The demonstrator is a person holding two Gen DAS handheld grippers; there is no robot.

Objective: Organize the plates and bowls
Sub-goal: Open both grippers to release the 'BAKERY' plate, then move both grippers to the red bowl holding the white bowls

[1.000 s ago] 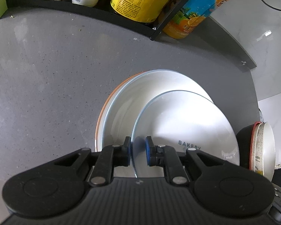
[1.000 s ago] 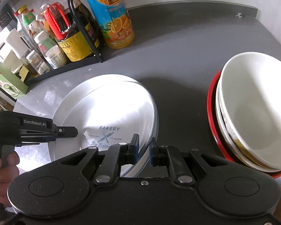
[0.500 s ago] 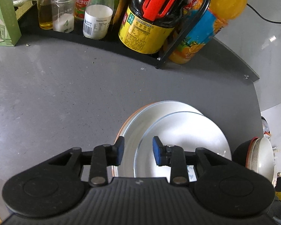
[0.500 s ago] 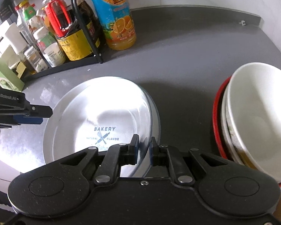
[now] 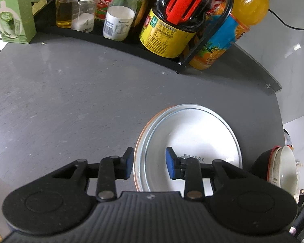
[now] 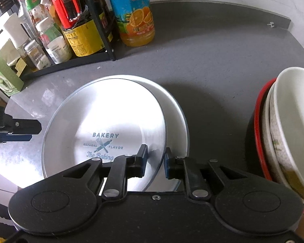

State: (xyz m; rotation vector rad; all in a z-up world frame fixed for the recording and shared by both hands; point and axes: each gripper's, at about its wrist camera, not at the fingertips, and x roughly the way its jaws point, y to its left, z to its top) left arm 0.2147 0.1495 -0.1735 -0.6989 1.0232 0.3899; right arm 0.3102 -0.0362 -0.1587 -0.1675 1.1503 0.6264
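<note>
A metal-grey plate printed BAKERY (image 6: 103, 121) lies on a larger white plate (image 6: 174, 109). In the left wrist view the BAKERY plate (image 5: 192, 137) tops a stack whose bottom plate has an orange rim (image 5: 138, 141). My left gripper (image 5: 150, 164) is open and hovers over the stack's near-left edge, holding nothing. It shows as a dark bar (image 6: 20, 130) left of the plates in the right wrist view. My right gripper (image 6: 155, 161) is open, its jaws slightly parted around the BAKERY plate's right rim. Nested bowls (image 6: 289, 121), white inside a red-rimmed one, stand to the right.
A black rack (image 5: 115, 38) of sauce bottles and jars runs along the back of the grey counter (image 5: 71, 101). An orange juice bottle (image 6: 135, 16) stands beside it, a green carton (image 5: 12, 14) at the far left. The bowl stack (image 5: 281, 168) sits near the counter's right edge.
My left gripper let go of the BAKERY plate, opened wide and drew back. The plate dropped from tilted to flat on the stack. My right gripper's jaws parted from its rim.
</note>
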